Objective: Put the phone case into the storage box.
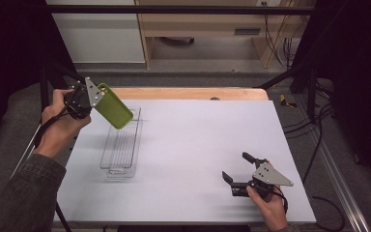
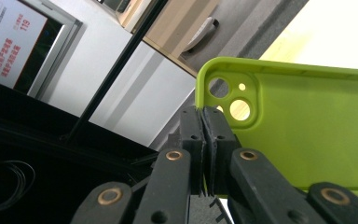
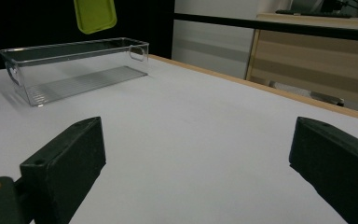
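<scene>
Above clear bin (image 1: 121, 145), green phone case (image 1: 113, 106), edge hidden between left gripper (image 2: 204, 140) fingers

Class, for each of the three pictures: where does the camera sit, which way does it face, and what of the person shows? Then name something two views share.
High view: above the person's side, facing forward and down on the white table; both forearms and hands show, with the left claw and right claw.
Left gripper view: rides the left claw, shut on the green phone case.
Right gripper view: rides the open right claw, looking across the table at the clear plastic bin.
Shared: the green phone case appears in all three.
</scene>
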Motion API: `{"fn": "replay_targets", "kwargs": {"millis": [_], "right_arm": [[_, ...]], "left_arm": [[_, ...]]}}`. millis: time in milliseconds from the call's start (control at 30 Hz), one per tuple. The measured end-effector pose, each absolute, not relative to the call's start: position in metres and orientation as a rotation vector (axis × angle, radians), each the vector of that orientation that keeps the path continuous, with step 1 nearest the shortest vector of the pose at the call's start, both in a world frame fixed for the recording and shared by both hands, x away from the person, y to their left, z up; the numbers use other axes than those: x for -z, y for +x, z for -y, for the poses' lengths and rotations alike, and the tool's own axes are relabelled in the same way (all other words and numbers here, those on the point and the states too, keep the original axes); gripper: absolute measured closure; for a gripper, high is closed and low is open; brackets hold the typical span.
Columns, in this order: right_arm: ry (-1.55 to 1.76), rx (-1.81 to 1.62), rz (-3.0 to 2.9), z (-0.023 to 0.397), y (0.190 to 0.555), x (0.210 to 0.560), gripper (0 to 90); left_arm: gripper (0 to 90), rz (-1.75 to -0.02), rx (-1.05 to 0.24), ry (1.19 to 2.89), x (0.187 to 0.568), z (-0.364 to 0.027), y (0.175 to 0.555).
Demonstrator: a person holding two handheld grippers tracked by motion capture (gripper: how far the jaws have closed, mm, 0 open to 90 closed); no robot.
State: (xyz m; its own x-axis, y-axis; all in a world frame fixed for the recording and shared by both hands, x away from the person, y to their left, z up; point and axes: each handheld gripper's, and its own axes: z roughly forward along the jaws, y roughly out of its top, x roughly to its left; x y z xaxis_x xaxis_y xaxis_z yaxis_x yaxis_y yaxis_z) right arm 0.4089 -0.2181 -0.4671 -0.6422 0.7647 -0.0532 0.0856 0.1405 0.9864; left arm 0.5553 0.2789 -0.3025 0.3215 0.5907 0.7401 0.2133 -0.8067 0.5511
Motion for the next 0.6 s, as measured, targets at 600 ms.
{"fn": "replay_targets", "kwargs": {"millis": [600], "right_arm": [[0.813, -1.546, -1.851, 0.219, 0.409, 0.467, 3.9]], "left_arm": [[87.1, -0.592, -1.545, 2.353, 0.318, -0.265, 0.565]]}}
